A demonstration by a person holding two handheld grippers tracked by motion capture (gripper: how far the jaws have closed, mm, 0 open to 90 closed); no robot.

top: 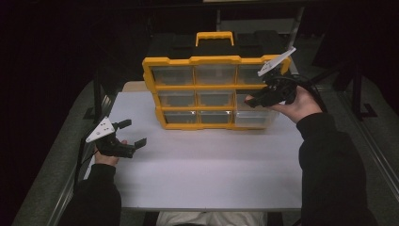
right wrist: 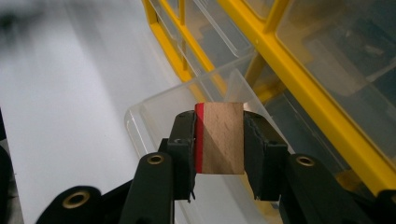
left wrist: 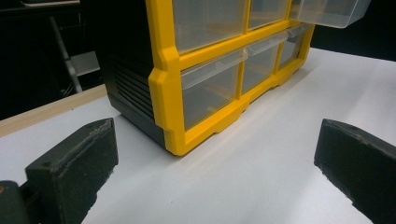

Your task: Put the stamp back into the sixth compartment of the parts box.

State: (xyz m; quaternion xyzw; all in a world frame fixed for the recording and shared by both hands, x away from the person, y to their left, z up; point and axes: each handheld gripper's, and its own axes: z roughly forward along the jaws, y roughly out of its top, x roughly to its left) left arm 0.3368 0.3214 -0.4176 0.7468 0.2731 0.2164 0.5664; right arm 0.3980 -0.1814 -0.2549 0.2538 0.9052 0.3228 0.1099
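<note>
A small wooden block (right wrist: 223, 140) with a red left face sits between the black jaws of my right gripper (right wrist: 219, 133), which is shut on it. The block hangs just above a clear plastic drawer (right wrist: 156, 109) pulled out of a yellow-framed organizer (right wrist: 299, 84). From above, my right gripper (top: 252, 100) is at the organizer's (top: 195, 87) lower right, over the pulled-out drawer (top: 254, 118). My left gripper (top: 134, 133) rests low over the white table at the left, open and holding nothing. In its own view, the left gripper (left wrist: 217, 158) faces the organizer's corner (left wrist: 166, 70).
The organizer has several clear drawers, a black body and a yellow handle (top: 214, 36) on top. It stands at the back of the white tabletop (top: 211, 165). The table's wooden edge (left wrist: 46, 109) shows behind the left gripper. Dark surroundings lie beyond.
</note>
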